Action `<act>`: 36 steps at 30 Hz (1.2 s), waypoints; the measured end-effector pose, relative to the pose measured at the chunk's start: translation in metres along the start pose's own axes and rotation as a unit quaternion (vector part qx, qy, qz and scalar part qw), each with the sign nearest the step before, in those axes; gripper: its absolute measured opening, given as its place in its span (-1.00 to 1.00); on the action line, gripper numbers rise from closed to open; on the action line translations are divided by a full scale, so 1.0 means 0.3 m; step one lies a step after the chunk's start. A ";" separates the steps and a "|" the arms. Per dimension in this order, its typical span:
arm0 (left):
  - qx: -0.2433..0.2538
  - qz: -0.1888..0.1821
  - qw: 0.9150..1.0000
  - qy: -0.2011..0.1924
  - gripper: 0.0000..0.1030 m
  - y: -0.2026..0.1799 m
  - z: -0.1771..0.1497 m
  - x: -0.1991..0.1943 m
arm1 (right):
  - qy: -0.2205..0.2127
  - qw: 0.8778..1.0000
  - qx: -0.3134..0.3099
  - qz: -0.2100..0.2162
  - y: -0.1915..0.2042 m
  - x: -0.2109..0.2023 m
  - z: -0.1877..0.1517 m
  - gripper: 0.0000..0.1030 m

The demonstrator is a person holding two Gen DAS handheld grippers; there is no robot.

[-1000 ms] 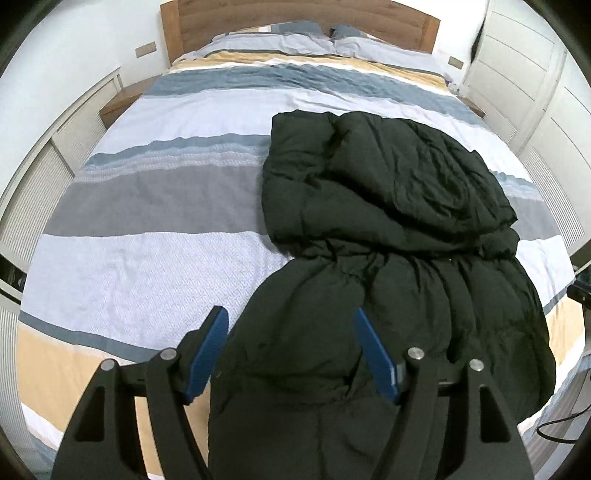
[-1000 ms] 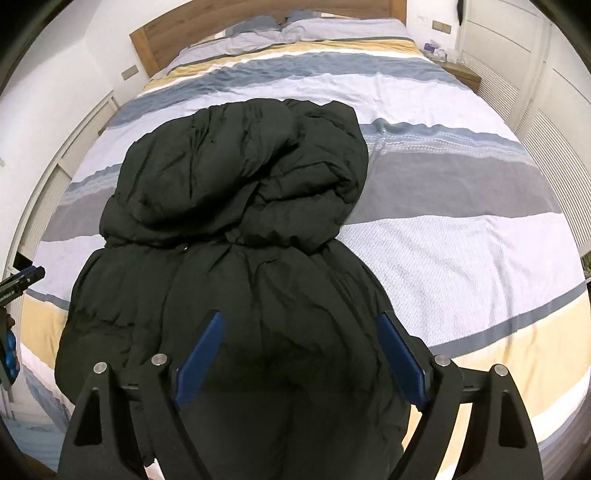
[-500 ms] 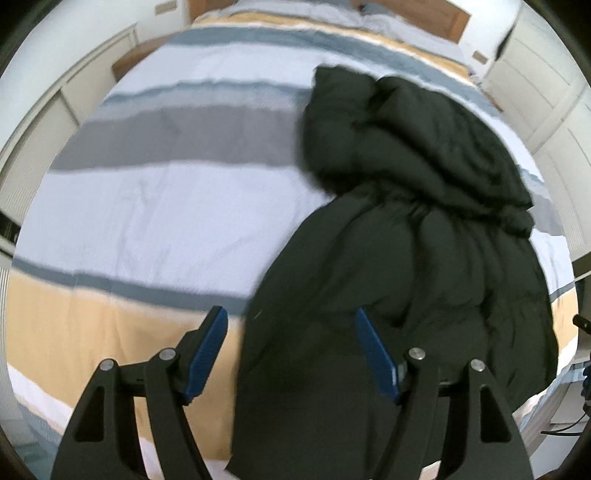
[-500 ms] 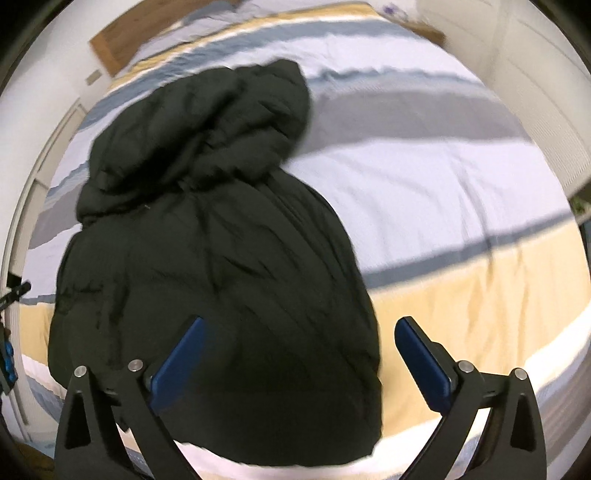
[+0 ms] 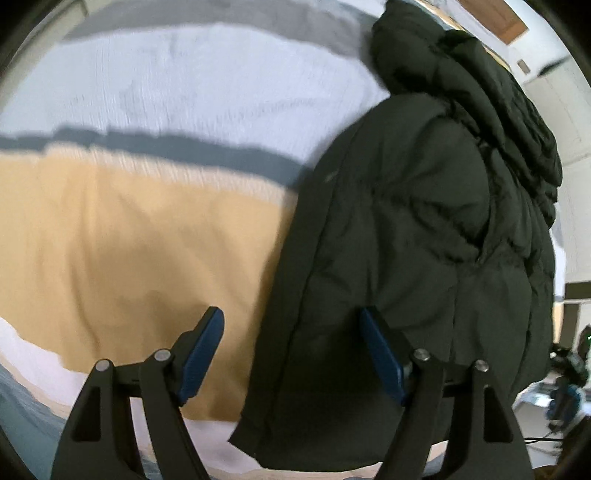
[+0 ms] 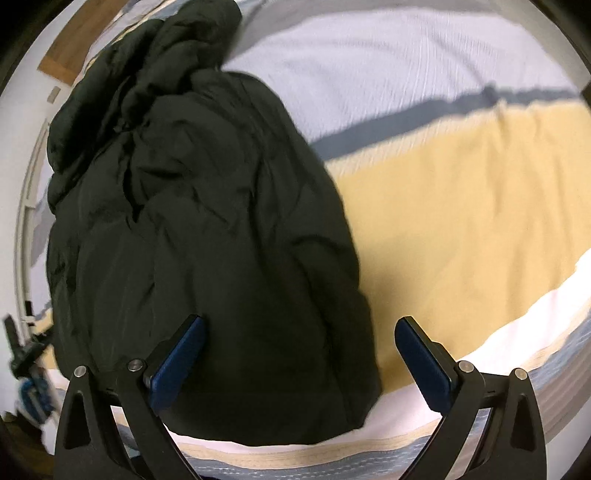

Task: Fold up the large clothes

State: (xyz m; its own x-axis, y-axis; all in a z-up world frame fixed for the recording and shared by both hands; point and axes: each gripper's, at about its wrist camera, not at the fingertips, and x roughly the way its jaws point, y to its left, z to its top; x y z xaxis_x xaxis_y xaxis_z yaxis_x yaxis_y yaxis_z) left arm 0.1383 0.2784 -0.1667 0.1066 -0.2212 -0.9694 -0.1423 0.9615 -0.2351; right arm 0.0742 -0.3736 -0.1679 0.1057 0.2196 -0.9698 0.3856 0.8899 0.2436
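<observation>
A large black puffer jacket (image 5: 406, 229) lies on the striped bed, its upper half bunched and folded over at the far end, its hem at the near edge. It also shows in the right wrist view (image 6: 207, 229). My left gripper (image 5: 291, 354) is open and empty, low over the jacket's near left corner, whose edge runs between its blue pads. My right gripper (image 6: 299, 362) is open and empty over the jacket's near right corner.
The bed cover (image 5: 129, 240) has yellow, white, blue and grey stripes, and its near edge (image 6: 517, 387) drops off below the grippers. The wooden headboard (image 5: 495, 18) is far behind the jacket. Cables and gear (image 5: 569, 376) sit on the floor beside the bed.
Both grippers have dropped and moved forward toward the jacket's near hem, the left drifting left, the right drifting right. Both stay open. The jacket has not moved.
</observation>
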 end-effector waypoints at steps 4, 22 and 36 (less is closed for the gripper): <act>-0.030 -0.046 0.998 0.029 0.50 0.040 -0.025 0.073 | 0.011 0.998 0.032 0.051 -0.043 0.054 -0.011 0.97; -0.005 -0.128 0.989 0.078 0.21 -0.113 -0.151 0.102 | 0.067 0.988 0.033 0.134 -0.044 0.162 -0.065 0.05; -0.001 -0.230 0.973 -0.014 -0.82 -0.250 -0.011 -0.183 | 0.022 0.985 -0.051 0.164 0.160 -0.022 -0.002 -0.79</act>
State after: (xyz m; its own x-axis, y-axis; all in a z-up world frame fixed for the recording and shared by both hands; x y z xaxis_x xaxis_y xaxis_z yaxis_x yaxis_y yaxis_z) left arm 0.1398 0.2178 -0.0962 0.1862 -0.6239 -0.7590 -0.0752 0.7612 -0.6442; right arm 0.0914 -0.3320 -0.1499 0.1693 0.5173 -0.8389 0.2422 0.8032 0.5442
